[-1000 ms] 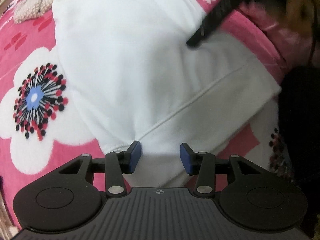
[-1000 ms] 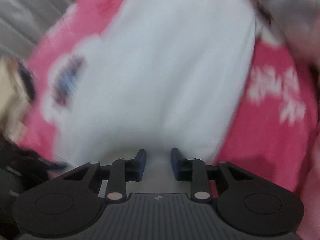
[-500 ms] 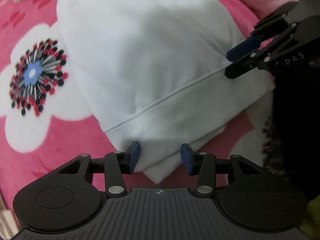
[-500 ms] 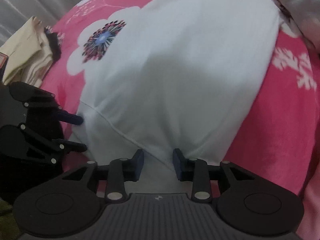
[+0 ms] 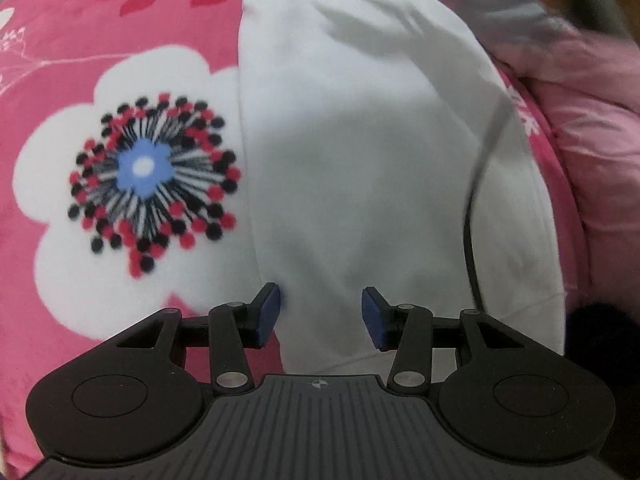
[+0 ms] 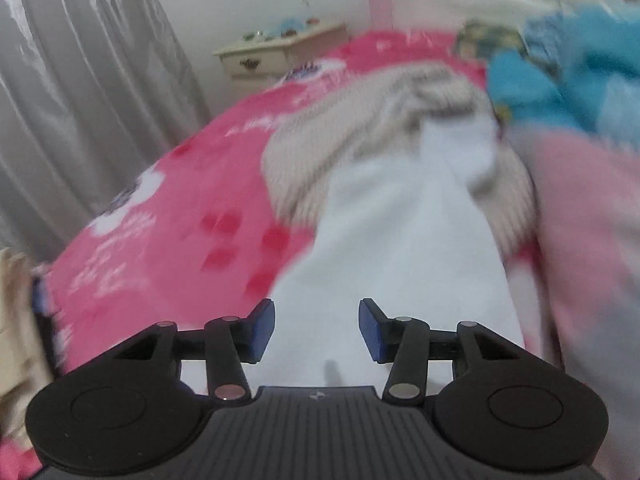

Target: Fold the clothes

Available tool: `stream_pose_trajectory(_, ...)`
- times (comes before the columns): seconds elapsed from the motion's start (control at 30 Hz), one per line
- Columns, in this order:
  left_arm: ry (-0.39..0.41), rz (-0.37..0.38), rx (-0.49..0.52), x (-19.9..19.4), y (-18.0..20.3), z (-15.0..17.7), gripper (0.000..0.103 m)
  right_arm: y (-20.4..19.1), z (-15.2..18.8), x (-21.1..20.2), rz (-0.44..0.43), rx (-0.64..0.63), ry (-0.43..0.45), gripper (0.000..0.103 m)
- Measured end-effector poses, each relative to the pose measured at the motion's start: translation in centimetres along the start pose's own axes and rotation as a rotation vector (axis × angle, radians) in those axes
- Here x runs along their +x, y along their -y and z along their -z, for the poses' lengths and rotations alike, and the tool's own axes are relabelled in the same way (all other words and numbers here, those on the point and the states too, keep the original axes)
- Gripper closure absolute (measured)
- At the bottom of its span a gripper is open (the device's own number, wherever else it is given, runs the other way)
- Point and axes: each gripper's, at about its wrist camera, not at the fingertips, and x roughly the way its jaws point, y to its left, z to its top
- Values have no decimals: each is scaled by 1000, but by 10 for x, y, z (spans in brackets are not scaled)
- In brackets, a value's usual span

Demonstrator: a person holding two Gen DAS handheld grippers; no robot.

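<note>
Left gripper: open above white garment.
Right gripper: open, empty.
Bed: pink floral cover.

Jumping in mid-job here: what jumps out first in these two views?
The white garment dominates, lying lengthwise down the pink floral bedspread in front of both open grippers, left gripper and right gripper. Beside it to the left sits a big white flower print with a blue centre. Farther up the bed, a beige knit and something blue are heaped, blurred.
</note>
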Motion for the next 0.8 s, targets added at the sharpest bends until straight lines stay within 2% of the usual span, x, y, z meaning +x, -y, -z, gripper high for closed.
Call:
stream_pose_trajectory(0.13, 25, -19, -6, 5, 4, 12, 57, -30, -38, 72, 119, -93, 4, 50)
stream_pose_trajectory(0.37, 54, 7, -3, 6, 1, 22, 55, -27, -63, 148, 267, -99, -138, 50)
stream_pose_trajectory(0.47, 58, 25, -15, 6, -3, 23, 54, -25, -72, 180, 328, -99, -201, 63)
stream_pose_trajectory(0.5, 59, 30, -19, 6, -4, 23, 54, -21, -75, 182, 328, -68, -204, 75)
stream_pose_trajectory(0.57, 63, 35, -22, 6, -5, 24, 54, -8, -79, 168, 294, 42, -168, 95)
stream_pose_trajectory(0.6, 64, 37, -24, 8, -4, 24, 54, -1, -78, 154, 268, 95, -134, 98)
stream_pose_trajectory(0.7, 66, 43, -27, 14, -1, 20, 54, 16, -70, 107, 193, 222, -23, 98)
stream_pose_trajectory(0.8, 64, 49, -32, 15, -1, 19, 54, 29, -54, 53, 113, 295, 77, 98)
